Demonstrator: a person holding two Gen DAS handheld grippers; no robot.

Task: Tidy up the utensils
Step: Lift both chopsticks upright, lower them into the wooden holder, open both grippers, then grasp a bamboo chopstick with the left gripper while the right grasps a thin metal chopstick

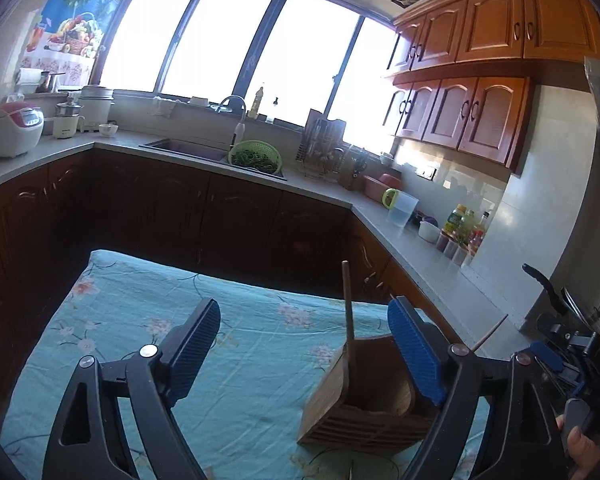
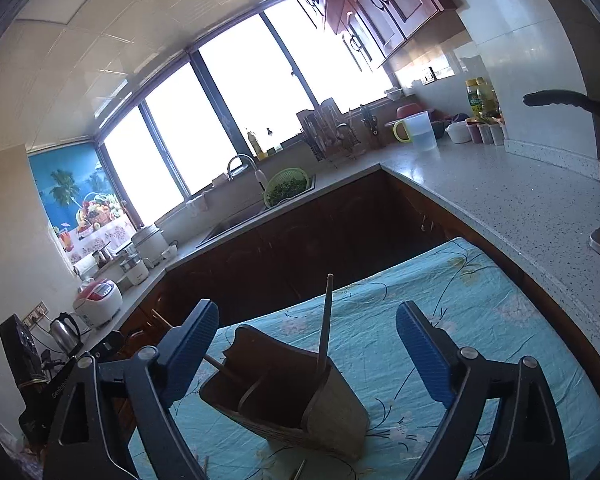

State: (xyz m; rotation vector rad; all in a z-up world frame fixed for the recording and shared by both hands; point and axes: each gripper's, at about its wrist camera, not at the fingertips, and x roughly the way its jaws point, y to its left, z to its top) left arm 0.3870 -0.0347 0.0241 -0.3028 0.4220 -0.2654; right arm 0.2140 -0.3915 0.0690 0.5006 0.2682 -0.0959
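Observation:
A wooden utensil holder (image 1: 360, 404) stands on the table's turquoise flowered cloth (image 1: 160, 320). One chopstick (image 1: 347, 300) stands upright in it and a second chopstick (image 1: 492, 330) leans out to the right. My left gripper (image 1: 304, 304) is open, with the holder close by its right finger (image 1: 416, 352) and nothing pressed between the pads. In the right wrist view the holder (image 2: 284, 392) sits between the fingers of my open right gripper (image 2: 307, 306), nearer the left finger (image 2: 188, 352). The upright chopstick (image 2: 326, 320) rises from it and another chopstick (image 2: 220, 364) slants left.
An L-shaped counter (image 1: 432, 264) wraps around the table, with a sink and green colander (image 1: 255, 156), a dish rack (image 1: 320, 148), a clear jug (image 1: 402, 208), bottles (image 1: 464, 228) and a rice cooker (image 1: 14, 128). A hand (image 1: 580, 448) on the other gripper shows at the right edge.

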